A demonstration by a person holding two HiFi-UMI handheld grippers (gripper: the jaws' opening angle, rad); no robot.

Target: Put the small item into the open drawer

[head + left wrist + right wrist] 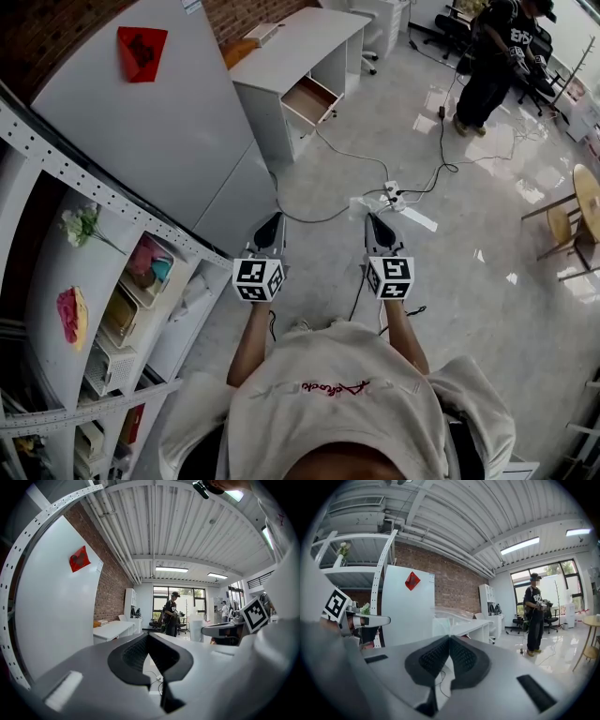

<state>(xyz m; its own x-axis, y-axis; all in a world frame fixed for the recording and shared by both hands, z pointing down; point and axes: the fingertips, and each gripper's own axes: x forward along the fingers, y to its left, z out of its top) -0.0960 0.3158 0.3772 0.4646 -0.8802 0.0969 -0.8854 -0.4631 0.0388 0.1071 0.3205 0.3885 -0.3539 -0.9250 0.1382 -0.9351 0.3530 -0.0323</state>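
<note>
A white desk (300, 37) stands at the far wall, and its wooden drawer (309, 100) is pulled open toward the room. An orange object (240, 49) and a small pale box (262, 33) lie on the desk's far end; which of them is the small item I cannot tell. I hold both grippers side by side at waist height, well short of the desk. My left gripper (275, 217) (148, 634) is shut with nothing in it. My right gripper (373, 217) (449, 637) is shut too, and nothing is between its pads.
A tall white cabinet (159, 122) with a red paper (141, 52) stands to the left, beside a metal shelf rack (112, 309) with several items. A power strip (394, 195) and cables lie on the floor ahead. A person (492, 61) stands at the back right, by a wooden chair (562, 225).
</note>
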